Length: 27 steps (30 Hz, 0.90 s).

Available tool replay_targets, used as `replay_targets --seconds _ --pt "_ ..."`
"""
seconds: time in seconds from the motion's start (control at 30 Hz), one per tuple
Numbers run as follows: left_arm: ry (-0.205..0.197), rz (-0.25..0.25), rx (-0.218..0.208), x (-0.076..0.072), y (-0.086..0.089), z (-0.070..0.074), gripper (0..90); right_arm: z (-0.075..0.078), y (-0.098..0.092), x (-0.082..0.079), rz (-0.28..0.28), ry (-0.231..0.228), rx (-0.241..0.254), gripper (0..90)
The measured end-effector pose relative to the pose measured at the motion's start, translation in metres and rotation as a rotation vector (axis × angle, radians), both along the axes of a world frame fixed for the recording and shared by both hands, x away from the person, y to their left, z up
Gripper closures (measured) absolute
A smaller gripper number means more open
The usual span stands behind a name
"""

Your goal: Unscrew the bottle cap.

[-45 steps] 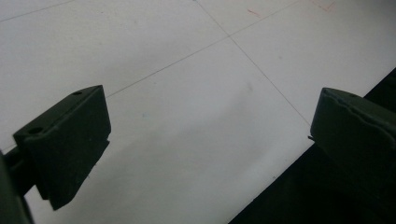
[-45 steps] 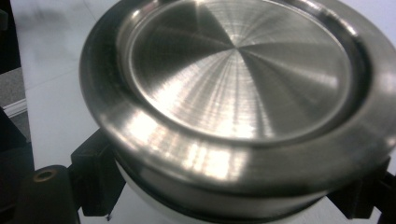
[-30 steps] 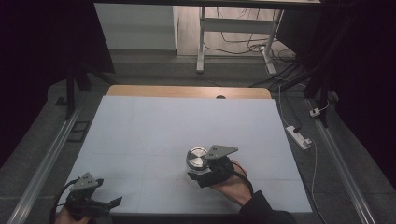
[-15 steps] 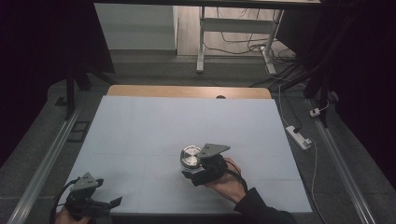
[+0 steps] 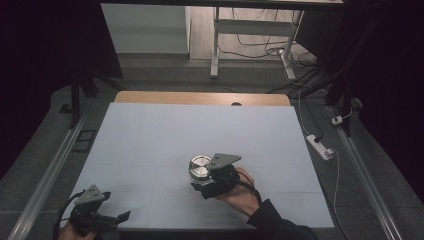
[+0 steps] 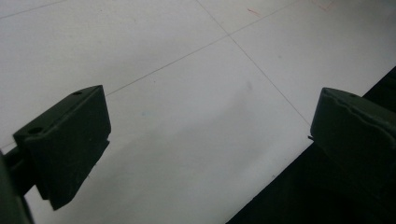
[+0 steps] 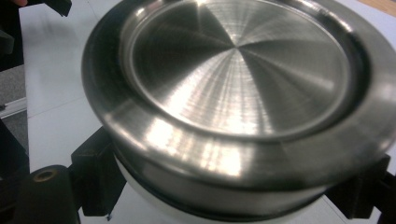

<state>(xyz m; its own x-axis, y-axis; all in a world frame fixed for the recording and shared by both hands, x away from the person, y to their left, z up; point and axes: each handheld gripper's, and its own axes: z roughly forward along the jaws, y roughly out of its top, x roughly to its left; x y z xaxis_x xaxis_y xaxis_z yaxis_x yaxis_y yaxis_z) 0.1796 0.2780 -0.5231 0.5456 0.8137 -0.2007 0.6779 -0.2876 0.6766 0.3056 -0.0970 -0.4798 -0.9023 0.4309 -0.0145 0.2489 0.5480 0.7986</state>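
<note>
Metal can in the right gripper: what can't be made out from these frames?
- Metal can base: right gripper view, cut off by the bottom edge and covered by its own wide lid rim.
- Can side wall and any label: high view, too small, partly behind the right gripper.
- Pad contact on the can: right gripper view, lid overhang hides it.
- Whether the can touches the table: undecidable.

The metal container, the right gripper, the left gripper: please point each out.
metal container (image 7: pixel 238 93), right gripper view, on its lid.
right gripper (image 5: pixel 200 186), high view, between its fingertips.
left gripper (image 6: pixel 205 135), left gripper view, between its fingertips.
</note>
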Motion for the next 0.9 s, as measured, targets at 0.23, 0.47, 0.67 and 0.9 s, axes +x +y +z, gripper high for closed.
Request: replay_targets --seconds 0.23,0.47,0.67,0.9 --pt "-0.002 -0.007 -0.047 0.001 0.003 0.001 0.0 0.001 0.0 0.0 0.001 -0.003 0.001 14.6" --pt "-0.011 -0.007 -0.036 0.002 0.001 0.004 0.0 0.002 0.0 -0.001 0.006 -0.007 0.001 14.6" --pt "-0.026 -0.021 -0.023 0.003 -0.002 0.007 0.0 0.003 0.0 -0.001 0.009 -0.008 0.003 14.5" --pt "-0.063 -0.108 -0.037 0.011 -0.009 0.01 0.0 0.003 0.0 -0.002 0.013 -0.006 0.003 14.6"
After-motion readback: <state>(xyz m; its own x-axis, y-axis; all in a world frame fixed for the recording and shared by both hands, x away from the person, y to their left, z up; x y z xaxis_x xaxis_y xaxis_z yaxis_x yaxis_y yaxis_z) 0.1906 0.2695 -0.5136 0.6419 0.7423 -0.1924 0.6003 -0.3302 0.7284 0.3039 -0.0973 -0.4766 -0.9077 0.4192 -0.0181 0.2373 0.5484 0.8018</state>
